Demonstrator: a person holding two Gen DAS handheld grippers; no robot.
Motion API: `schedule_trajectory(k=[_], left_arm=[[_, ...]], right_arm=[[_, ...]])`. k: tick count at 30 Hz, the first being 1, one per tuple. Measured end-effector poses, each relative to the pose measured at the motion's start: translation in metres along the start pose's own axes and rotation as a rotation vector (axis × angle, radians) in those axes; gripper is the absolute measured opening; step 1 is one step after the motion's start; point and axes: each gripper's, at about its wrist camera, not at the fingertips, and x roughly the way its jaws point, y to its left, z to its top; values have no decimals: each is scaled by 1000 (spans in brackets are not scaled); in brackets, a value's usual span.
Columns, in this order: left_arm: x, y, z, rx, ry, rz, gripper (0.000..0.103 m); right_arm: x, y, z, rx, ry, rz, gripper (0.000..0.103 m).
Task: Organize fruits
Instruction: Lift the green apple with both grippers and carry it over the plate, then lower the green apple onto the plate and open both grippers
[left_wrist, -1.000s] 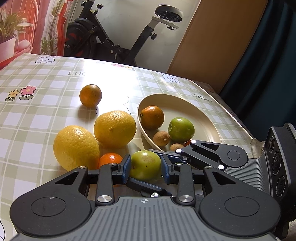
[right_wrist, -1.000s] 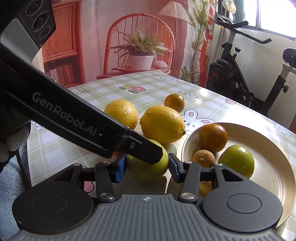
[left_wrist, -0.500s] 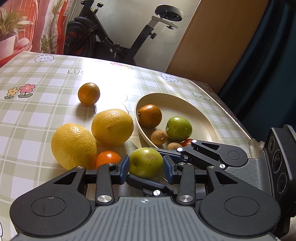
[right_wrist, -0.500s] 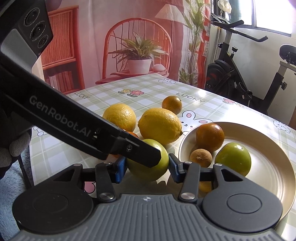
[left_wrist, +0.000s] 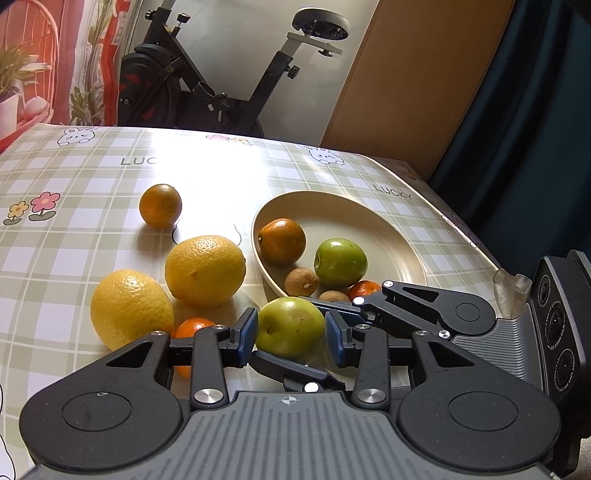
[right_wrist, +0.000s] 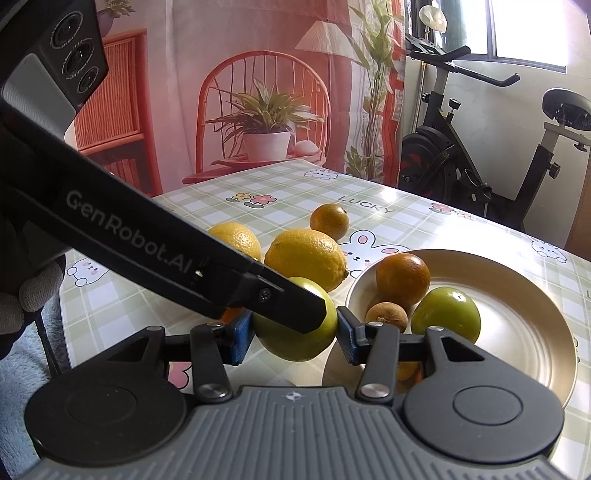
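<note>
The green apple (left_wrist: 291, 328) sits between the blue pads of both grippers at once, just off the near rim of the bowl (left_wrist: 399, 243). The left gripper (left_wrist: 291, 334) has its pads close on either side of the apple; whether they press it I cannot tell. The right gripper (right_wrist: 295, 334) brackets the same apple crosswise, its pads at the fruit's flanks, and contact there is equally unclear.

Left of the apple a small tangerine (left_wrist: 192, 326) lies half hidden behind the left finger. Beyond it two lemons (left_wrist: 205, 269) lie touching each other, crowding the apple's left side. A lone orange (left_wrist: 160, 205) sits well apart, farther back on the checked tablecloth (left_wrist: 74, 236).

In the bowl, an orange, a second green apple (left_wrist: 340, 262) and small brown fruits cluster at the near edge; its far half is bare. Open cloth runs behind the bowl to the table's far edge.
</note>
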Motion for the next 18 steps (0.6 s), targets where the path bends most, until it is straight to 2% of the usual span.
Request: schedule_trajectory(k=[18], left_arm=[[-4,-43,27,108,-55,-16,42]], right_arm=[[-34,-27,15,71,-93,-74,49]])
